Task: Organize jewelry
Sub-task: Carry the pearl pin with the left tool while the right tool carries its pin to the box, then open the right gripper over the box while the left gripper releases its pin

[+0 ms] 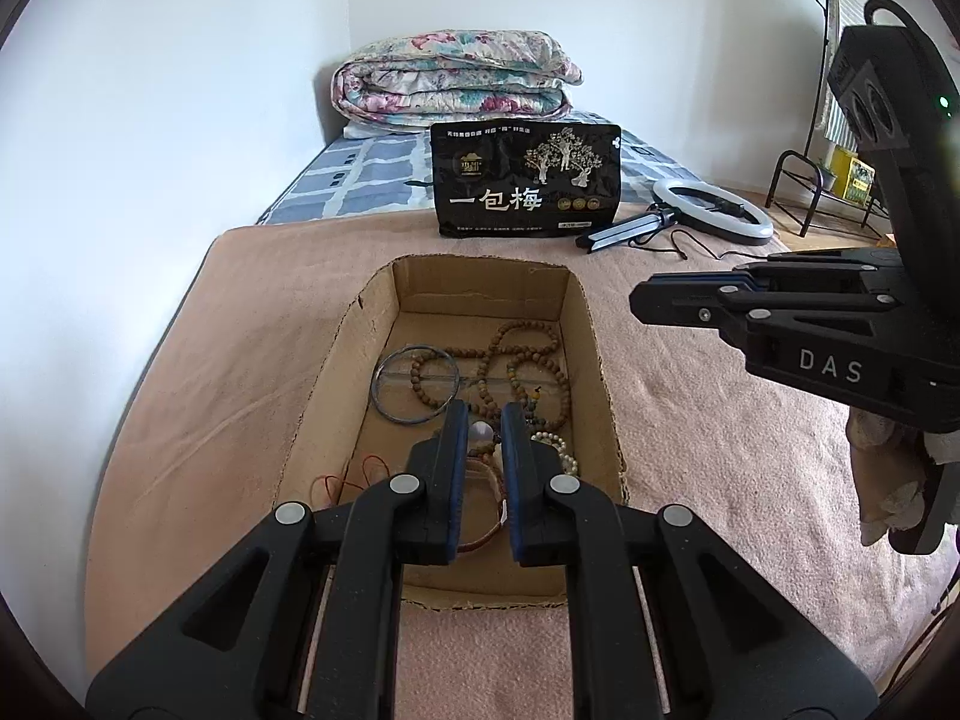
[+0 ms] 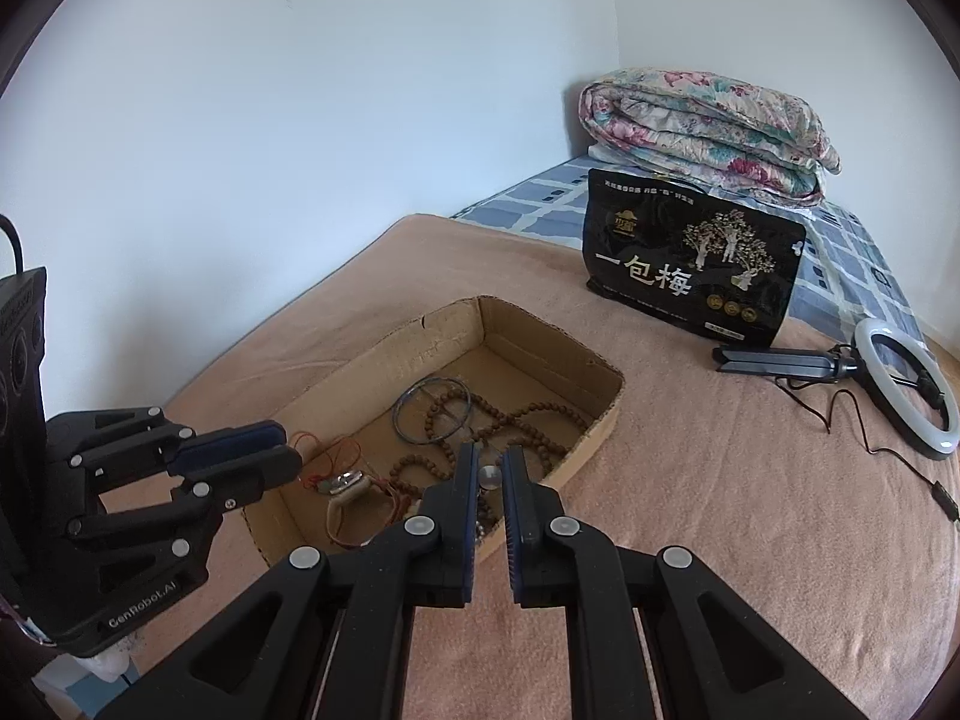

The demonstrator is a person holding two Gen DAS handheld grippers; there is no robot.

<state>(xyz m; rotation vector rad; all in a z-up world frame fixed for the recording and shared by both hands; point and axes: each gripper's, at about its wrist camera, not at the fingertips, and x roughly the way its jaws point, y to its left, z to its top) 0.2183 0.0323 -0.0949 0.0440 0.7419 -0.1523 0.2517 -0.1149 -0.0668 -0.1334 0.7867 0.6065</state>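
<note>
1. Left wrist view: the left gripper (image 1: 485, 414) hangs over the near half of the cardboard box (image 1: 585, 324), its jaws a narrow gap apart and holding nothing. The box sits on the pink blanket (image 1: 690, 420) covering the bed. Inside lie a dark bangle (image 1: 384, 402) towards the left wall, brown bead strings (image 1: 528, 354) in the middle and a pale bead bracelet (image 1: 561, 450) by the right wall. The right gripper (image 1: 642, 300) juts in beyond the box's right edge; its jaw gap cannot be told here.

2. Right wrist view: the right gripper (image 2: 491, 456) hovers at the box's (image 2: 528, 324) near wall, jaws narrowly apart and empty. The left gripper (image 2: 288, 450) reaches over the box's left end, above a watch (image 2: 348, 489). A black snack bag (image 2: 690, 258) stands at the blanket's (image 2: 690, 510) far edge, with a ring light (image 2: 945, 420) lying to its right.
</note>
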